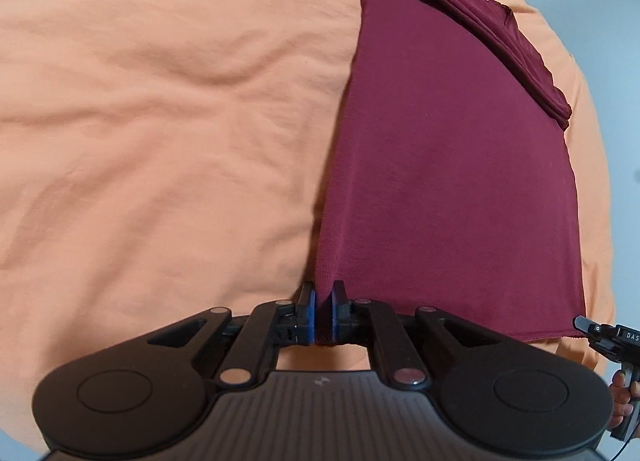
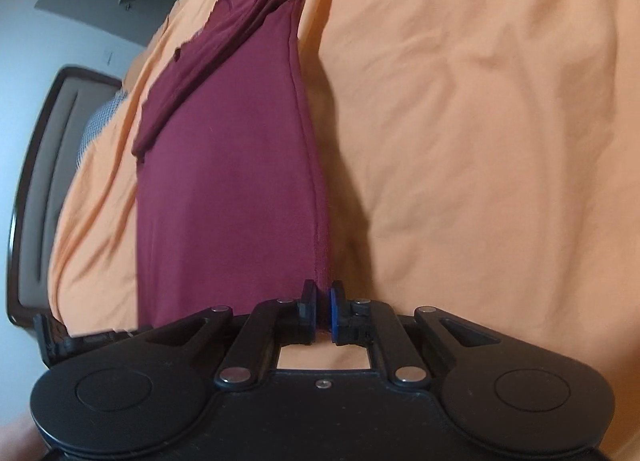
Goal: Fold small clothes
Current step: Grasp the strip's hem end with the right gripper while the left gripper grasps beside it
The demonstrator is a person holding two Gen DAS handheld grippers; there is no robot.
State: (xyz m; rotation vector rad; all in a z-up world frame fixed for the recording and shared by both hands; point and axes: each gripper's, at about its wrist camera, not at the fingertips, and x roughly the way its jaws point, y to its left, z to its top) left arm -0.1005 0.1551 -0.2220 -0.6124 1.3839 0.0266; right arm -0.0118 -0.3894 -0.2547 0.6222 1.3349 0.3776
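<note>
A dark maroon knit garment (image 1: 448,165) is seen spread lengthwise over a wrinkled orange bedsheet (image 1: 160,121), with its near hem lifted off the sheet by both tools. The left black two-finger gripper (image 1: 323,311) is closed on the near left corner of the garment; its blue-padded jaws are pressed together with a thin fold of maroon cloth pinched between them. In the right wrist view, the right black two-finger gripper (image 2: 323,311) is likewise clamped on the near right corner of the same garment (image 2: 224,181), the hemmed edge being drawn straight into the narrow gap between its jaws. The cloth is held taut between the two corners, and a shadow is cast beside it on the bedsheet (image 2: 480,121). At the far end, a folded-over band of maroon fabric (image 1: 500,41) is laid diagonally across the garment. The tip of the right gripper and part of the hand (image 1: 622,401) holding it are visible at the right edge of the left wrist view. A dark-framed headboard (image 2: 36,189) is seen beyond the bed's left edge.
</note>
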